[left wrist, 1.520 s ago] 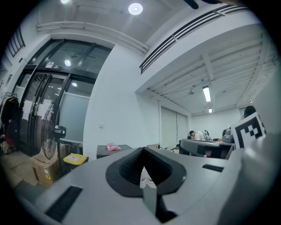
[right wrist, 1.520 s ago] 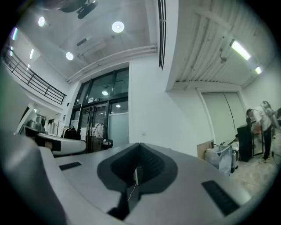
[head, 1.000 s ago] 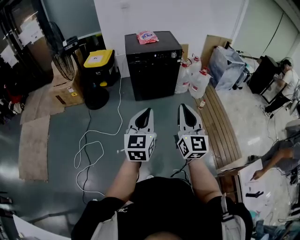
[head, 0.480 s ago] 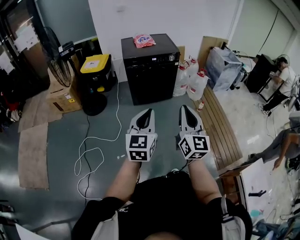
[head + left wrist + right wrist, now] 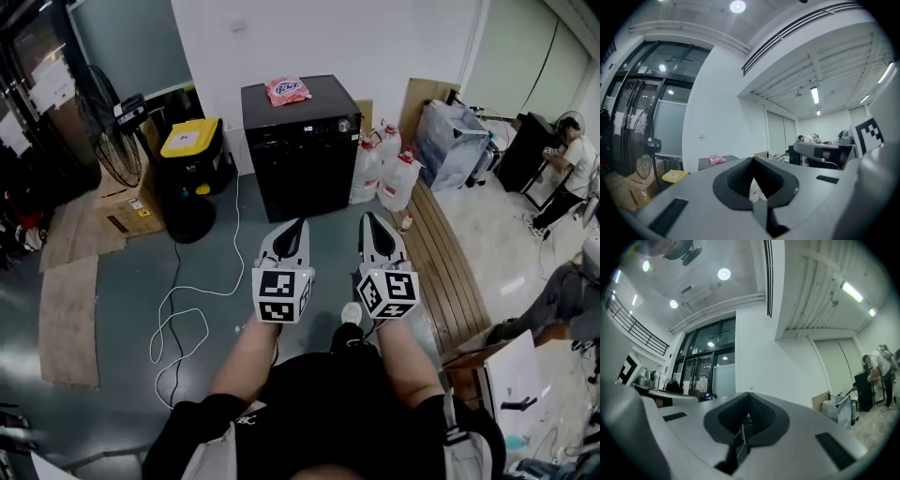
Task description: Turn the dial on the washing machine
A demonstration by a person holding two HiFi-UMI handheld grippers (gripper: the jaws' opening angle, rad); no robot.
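Observation:
The black washing machine (image 5: 300, 150) stands against the white wall ahead, with a small round dial (image 5: 345, 125) at the right end of its control strip. A pink packet (image 5: 288, 90) lies on its lid. My left gripper (image 5: 297, 223) and right gripper (image 5: 367, 217) are held side by side over the grey floor, well short of the machine and pointing at it. Both are shut with nothing between the jaws. In the left gripper view the jaw tips (image 5: 752, 160) meet, and the machine's lid (image 5: 723, 161) shows beyond. The right gripper view shows its tips (image 5: 749, 395) together.
A yellow-lidded black bin (image 5: 192, 141), a fan (image 5: 108, 131) and a cardboard box (image 5: 127, 202) stand left of the machine. A white cable (image 5: 187, 291) loops on the floor. White jugs (image 5: 384, 169), a slatted wooden board (image 5: 441, 253) and a wrapped crate (image 5: 455, 131) are right. People (image 5: 567, 159) are at far right.
The washing machine sits a little lower and nearer in the head view, so I have stepped toward it. Both grippers keep their pose and stay shut.

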